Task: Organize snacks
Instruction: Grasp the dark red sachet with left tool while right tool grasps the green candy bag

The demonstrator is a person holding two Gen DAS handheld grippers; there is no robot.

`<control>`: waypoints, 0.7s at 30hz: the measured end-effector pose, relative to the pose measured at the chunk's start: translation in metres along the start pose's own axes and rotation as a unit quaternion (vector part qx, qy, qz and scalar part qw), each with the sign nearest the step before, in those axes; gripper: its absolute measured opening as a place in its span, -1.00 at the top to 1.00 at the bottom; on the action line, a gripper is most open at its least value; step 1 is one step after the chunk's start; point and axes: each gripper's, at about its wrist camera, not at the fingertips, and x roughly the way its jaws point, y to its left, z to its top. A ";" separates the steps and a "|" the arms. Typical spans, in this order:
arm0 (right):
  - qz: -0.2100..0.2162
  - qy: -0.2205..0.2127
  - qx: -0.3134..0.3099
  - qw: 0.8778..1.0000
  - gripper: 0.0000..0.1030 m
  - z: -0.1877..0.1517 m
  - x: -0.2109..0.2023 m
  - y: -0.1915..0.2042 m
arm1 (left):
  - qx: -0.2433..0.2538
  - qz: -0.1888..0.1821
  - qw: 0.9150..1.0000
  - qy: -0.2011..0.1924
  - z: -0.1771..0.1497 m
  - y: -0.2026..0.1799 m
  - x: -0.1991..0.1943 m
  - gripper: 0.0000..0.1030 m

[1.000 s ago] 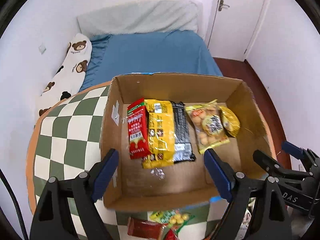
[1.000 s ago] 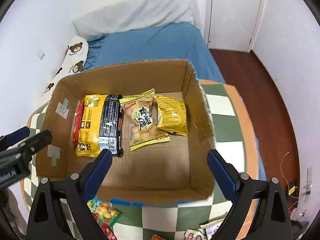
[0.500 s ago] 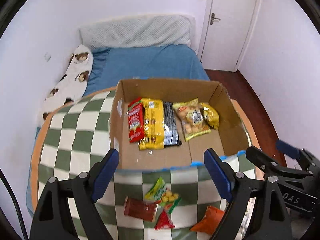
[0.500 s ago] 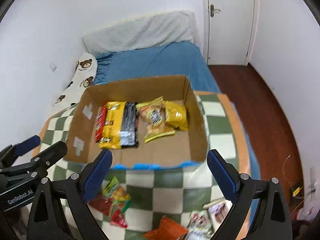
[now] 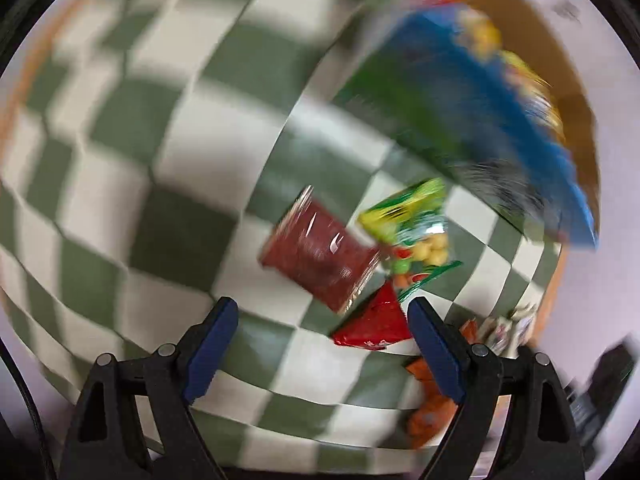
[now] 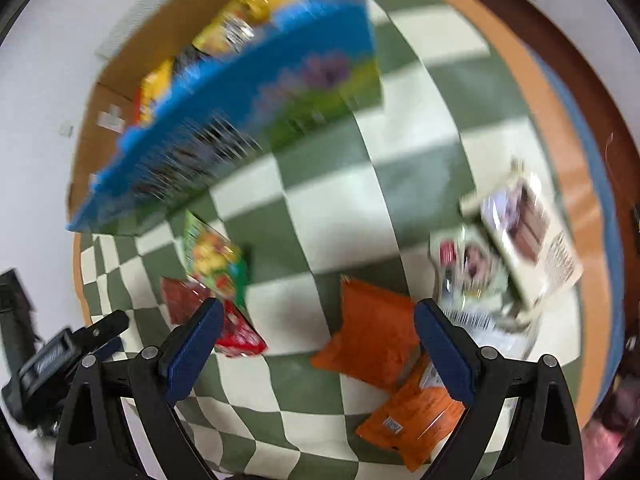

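Observation:
Both views are motion-blurred. My left gripper (image 5: pixel 322 344) is open and empty above the checked tablecloth (image 5: pixel 160 160), close to a dark red packet (image 5: pixel 320 252), a red triangular packet (image 5: pixel 374 322) and a green candy bag (image 5: pixel 412 224). My right gripper (image 6: pixel 318 346) is open and empty above an orange packet (image 6: pixel 372 332), with a second orange packet (image 6: pixel 412 412) nearer me. The cardboard box (image 6: pixel 120 80) with a blue printed front (image 6: pixel 240 120) holds yellow snack packs (image 6: pixel 248 20). The box also shows in the left wrist view (image 5: pixel 480 100).
White and pale snack packets (image 6: pixel 524 232) lie at the right of the table near its orange edge (image 6: pixel 560 140). The left gripper's body (image 6: pixel 52 356) shows at the lower left of the right wrist view. Wooden floor lies beyond the table edge.
Both grippers have swung down fast from the box toward the loose packets on the table; the box has slid to the top of both views. Both stay open.

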 end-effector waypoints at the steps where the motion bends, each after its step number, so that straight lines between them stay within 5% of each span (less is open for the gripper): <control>1: 0.001 0.002 0.000 1.000 -0.90 -0.003 0.004 -0.002 | -0.035 -0.020 0.999 0.015 0.003 0.009 0.012 -0.65; 5: -0.009 -0.014 -0.049 0.999 -0.89 -0.006 0.012 0.012 | -0.106 -0.051 0.992 0.035 0.009 0.024 0.044 -0.65; 9: -0.050 -0.026 -0.141 0.988 -0.38 -0.007 0.027 0.041 | -0.149 -0.056 0.987 0.024 0.015 0.025 0.064 -0.65; 12: -0.063 -0.030 -0.184 0.980 -0.37 -0.006 0.034 0.060 | -0.160 -0.054 0.986 0.010 0.016 0.022 0.072 -0.63; 16: -0.062 -0.034 -0.246 0.967 -0.38 -0.001 0.040 0.089 | -0.096 -0.022 0.995 -0.005 0.006 0.011 0.071 -0.11; 21: -0.065 -0.013 -0.314 0.947 -0.39 0.004 0.058 0.123 | 0.041 0.064 0.997 -0.026 -0.020 0.003 0.065 -0.06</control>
